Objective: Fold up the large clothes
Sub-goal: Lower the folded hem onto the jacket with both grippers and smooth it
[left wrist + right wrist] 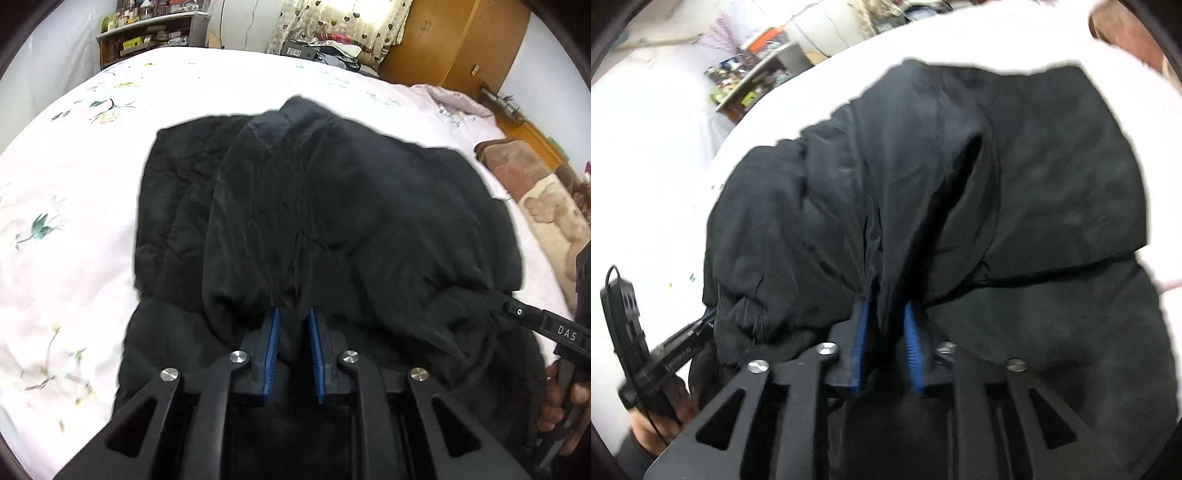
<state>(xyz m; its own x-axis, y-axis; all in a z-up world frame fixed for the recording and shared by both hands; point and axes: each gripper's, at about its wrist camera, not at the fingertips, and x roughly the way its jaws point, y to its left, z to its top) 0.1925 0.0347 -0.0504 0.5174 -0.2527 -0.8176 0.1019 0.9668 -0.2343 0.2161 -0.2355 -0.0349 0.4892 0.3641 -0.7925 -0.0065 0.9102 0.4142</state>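
A large black padded jacket (314,206) lies on the bed, partly folded, collar at the far end. My left gripper (293,314) is shut on the jacket's near hem, cloth bunched between its blue pads. My right gripper (886,312) is shut on another fold of the jacket (960,177), lifting it into a ridge. The right gripper also shows at the right edge of the left wrist view (517,314). The left gripper shows at the lower left of the right wrist view (698,332). The right wrist view is blurred.
The bed has a pale pink floral sheet (74,221). A brown patterned blanket (546,206) lies at its right edge. Cluttered shelves (147,33) and a wooden wardrobe (450,40) stand behind the bed. A pile of clothes (332,44) sits at the far end.
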